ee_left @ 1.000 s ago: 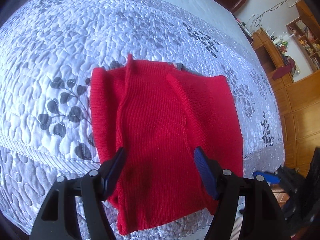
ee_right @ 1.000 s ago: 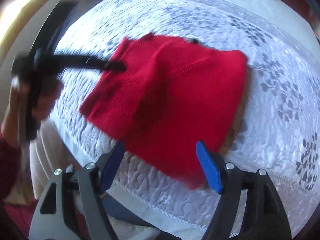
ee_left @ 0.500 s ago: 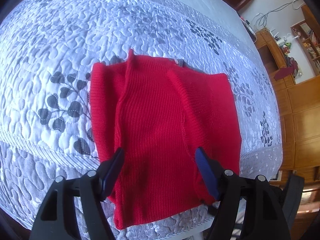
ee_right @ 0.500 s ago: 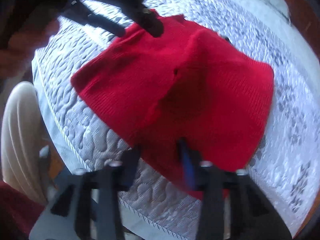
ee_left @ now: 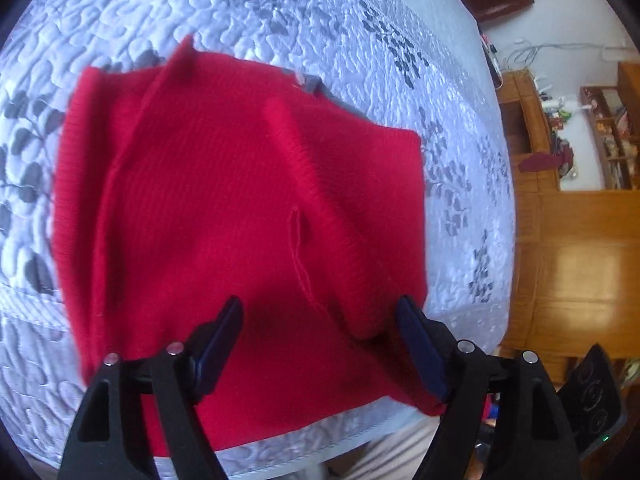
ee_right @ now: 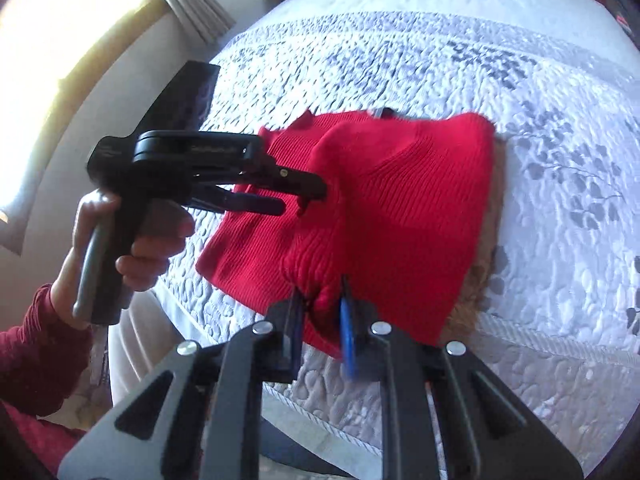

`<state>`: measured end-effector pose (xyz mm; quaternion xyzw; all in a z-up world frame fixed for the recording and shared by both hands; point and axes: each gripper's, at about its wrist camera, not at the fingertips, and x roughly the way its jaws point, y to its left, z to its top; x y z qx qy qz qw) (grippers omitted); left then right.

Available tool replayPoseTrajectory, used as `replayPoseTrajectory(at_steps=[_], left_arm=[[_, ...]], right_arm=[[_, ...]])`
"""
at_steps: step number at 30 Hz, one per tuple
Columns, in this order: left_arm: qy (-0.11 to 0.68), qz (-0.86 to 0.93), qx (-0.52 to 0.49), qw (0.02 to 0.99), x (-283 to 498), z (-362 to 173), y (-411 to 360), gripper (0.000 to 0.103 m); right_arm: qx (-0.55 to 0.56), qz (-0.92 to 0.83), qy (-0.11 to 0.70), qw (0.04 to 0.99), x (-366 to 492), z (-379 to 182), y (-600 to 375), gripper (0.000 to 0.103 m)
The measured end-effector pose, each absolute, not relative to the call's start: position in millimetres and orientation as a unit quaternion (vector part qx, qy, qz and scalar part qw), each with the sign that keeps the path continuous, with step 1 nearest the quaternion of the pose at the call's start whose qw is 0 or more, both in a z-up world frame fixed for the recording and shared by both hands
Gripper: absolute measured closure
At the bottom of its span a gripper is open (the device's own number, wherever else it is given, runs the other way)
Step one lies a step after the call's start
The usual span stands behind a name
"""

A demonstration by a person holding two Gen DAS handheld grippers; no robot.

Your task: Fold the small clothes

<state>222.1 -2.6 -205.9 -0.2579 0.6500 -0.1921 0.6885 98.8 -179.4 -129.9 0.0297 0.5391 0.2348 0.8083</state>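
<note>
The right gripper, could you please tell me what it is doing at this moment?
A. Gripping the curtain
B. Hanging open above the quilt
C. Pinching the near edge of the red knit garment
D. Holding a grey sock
C: the right gripper has just been closing, and a bunch of the red knit garment sits pinched between its pads at the near edge.
</note>
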Motion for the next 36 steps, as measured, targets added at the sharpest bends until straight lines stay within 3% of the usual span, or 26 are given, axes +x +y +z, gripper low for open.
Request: replayPoseTrajectory(at_steps=[7,9,13,15,27,36], left_arm=[[0.651,-0.190,-0.319,0.662,250,-217,-17,0.026],[0.651,-0.187,-0.325,0.660,258,-220,-19,0.048],[0.654,-0.167,-0.281,0.682,272,-221,-26,0.069],[0.657,-0.156,-0.257,0.692,276,-222,-28,0.086],[0.590,-0.184,-0.225,0.754,274,-174,-22,0.092],[0.522,-0.187,-0.179,0.813,267,-112,40,0.092]], right_arm=[[0.039,0.246,0.534,0.808,95,-129,-182,0.089],[0.040,0.248,0.534,0.808,94,-130,-180,0.089],[0.044,0.251,0.537,0.804,90,-134,-180,0.089],[0.044,0.252,0.537,0.804,90,-136,-180,0.089],[0.039,0.272,0.543,0.794,88,-137,-153,0.089],[0.023,0.337,0.528,0.779,102,-126,-75,0.089]])
